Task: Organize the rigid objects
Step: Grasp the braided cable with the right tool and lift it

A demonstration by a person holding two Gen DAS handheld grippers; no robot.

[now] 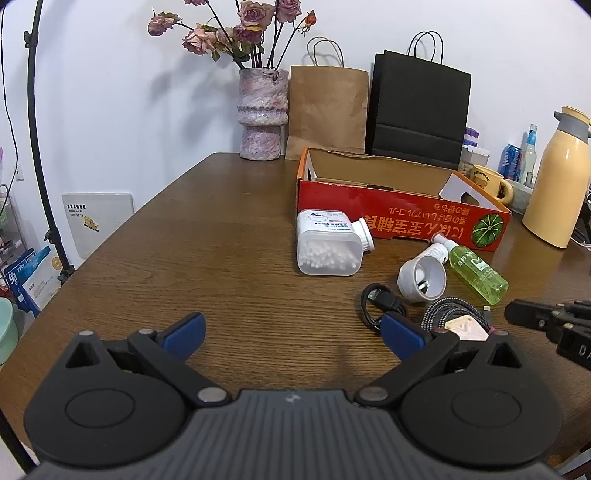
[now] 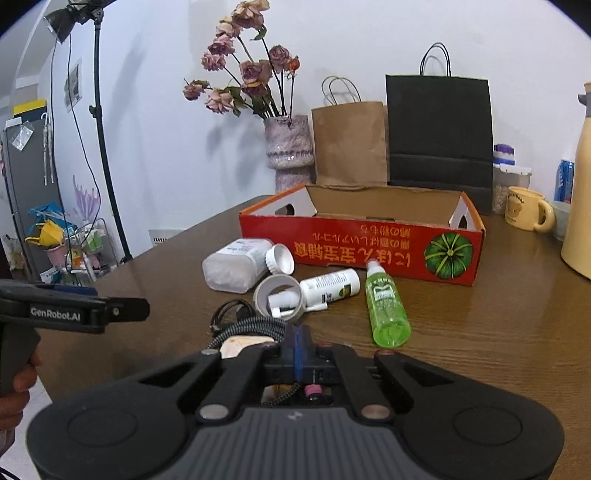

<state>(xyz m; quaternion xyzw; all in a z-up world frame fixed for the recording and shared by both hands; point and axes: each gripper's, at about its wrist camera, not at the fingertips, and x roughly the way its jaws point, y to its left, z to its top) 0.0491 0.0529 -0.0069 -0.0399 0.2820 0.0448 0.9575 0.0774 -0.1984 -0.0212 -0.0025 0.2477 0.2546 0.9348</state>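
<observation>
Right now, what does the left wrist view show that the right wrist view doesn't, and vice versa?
Left wrist only: the left gripper from behind, open over bare table; a white board leaning on the wall; the whole cream thermos.

Right wrist only: the right gripper shut, blue pads together, over the braided cable; a studio lamp on its stand; a cluttered rack; a hand on the left gripper's handle.

Both: red pumpkin box, cotton swab jar, green bottle, white capped bottle, vase, paper bags, mug.

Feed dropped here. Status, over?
Left gripper open, empty. Right gripper shut by braided cable. Red box empty; bottles in front.
</observation>
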